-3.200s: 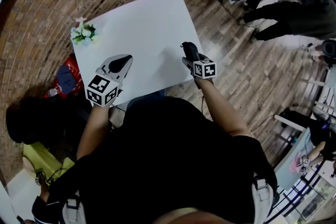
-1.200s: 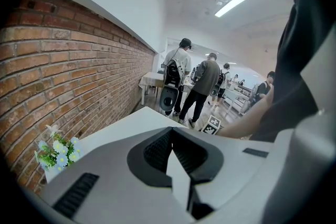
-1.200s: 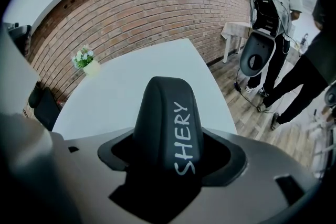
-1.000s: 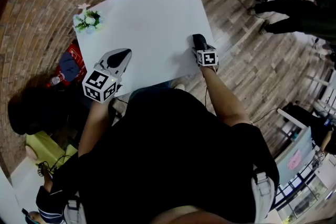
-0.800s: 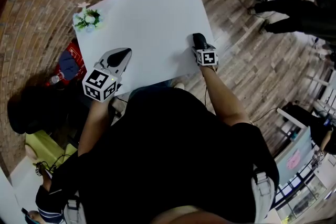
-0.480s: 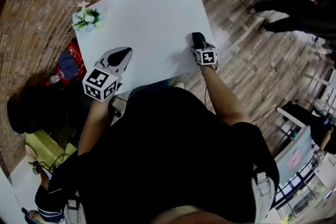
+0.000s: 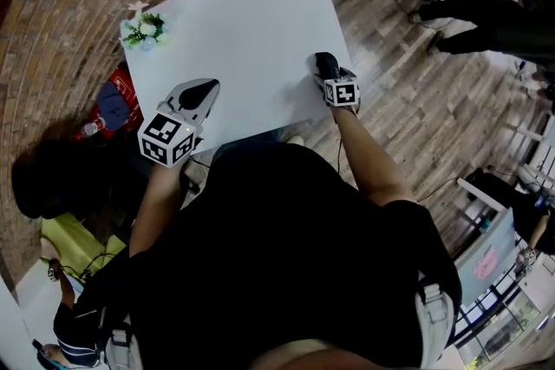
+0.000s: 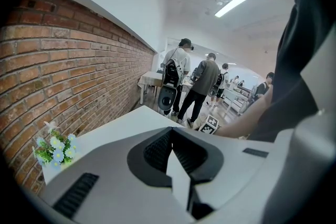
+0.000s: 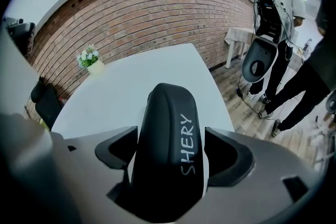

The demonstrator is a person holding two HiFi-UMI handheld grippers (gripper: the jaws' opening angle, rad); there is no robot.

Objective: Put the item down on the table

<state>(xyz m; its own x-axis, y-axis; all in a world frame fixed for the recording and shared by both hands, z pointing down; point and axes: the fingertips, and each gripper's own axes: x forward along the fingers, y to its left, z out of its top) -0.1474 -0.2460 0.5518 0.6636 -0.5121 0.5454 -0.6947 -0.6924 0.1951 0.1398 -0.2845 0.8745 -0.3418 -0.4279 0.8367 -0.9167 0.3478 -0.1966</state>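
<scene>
A black oblong case with "SHERY" written on it (image 9: 169, 144) sits between the jaws of my right gripper (image 9: 170, 165), which is shut on it. In the head view the case (image 7: 325, 62) and right gripper (image 7: 330, 76) hang over the near right edge of the white table (image 7: 243, 22); I cannot tell whether the case touches the top. My left gripper (image 7: 199, 93) is over the table's near left edge. Its jaws are shut with nothing between them (image 8: 176, 162).
A small pot of flowers (image 7: 143, 31) stands at the table's far left corner. A brick wall runs along the left, with a red bag (image 7: 117, 113) at its foot. People (image 7: 490, 22) stand on the wooden floor to the right.
The right gripper with the case has crept slightly farther over the table. The left gripper has barely moved.
</scene>
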